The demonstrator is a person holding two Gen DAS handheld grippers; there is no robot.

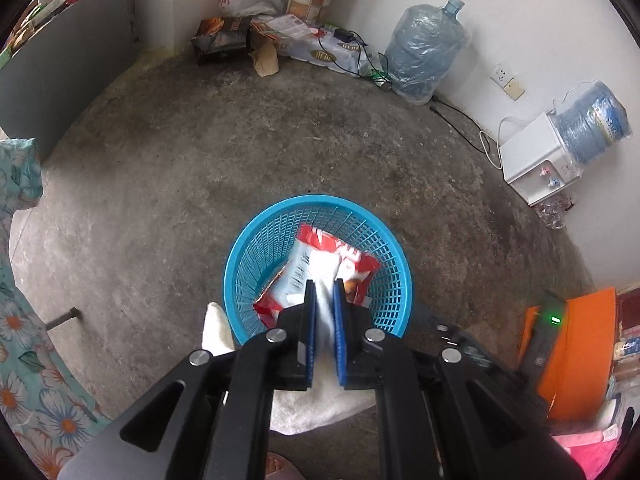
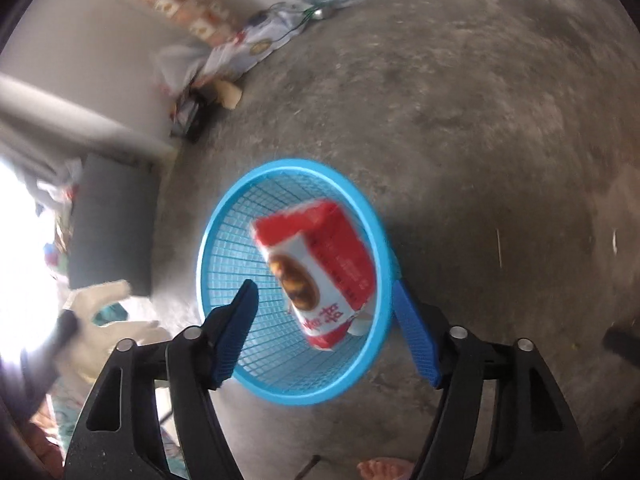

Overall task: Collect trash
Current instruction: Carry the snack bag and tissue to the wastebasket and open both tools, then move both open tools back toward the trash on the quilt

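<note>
A round blue mesh basket (image 1: 320, 198) stands on the concrete floor just beyond my left gripper (image 1: 324, 300). That gripper is shut on a white paper towel (image 1: 322, 268), which hangs down over the basket and bunches up under the jaws. A red and white snack wrapper (image 1: 352, 258) lies in the basket behind it. In the right wrist view the same basket (image 2: 288, 165) sits below my right gripper (image 2: 326, 308), whose blue fingers (image 2: 240, 320) stand wide apart. A red and white snack bag (image 2: 320, 268) is over the basket's inside, free of both pads.
Two wrapped water jugs (image 1: 428, 52), one on a white dispenser (image 1: 536, 160), stand by the far wall beside bags and boxes (image 1: 224, 40). A cable (image 1: 460, 118) runs along the floor. An orange object (image 1: 580, 344) lies right, a grey panel (image 1: 60, 68) left. A gloved hand (image 2: 104, 320) and a bare foot (image 2: 384, 468) show.
</note>
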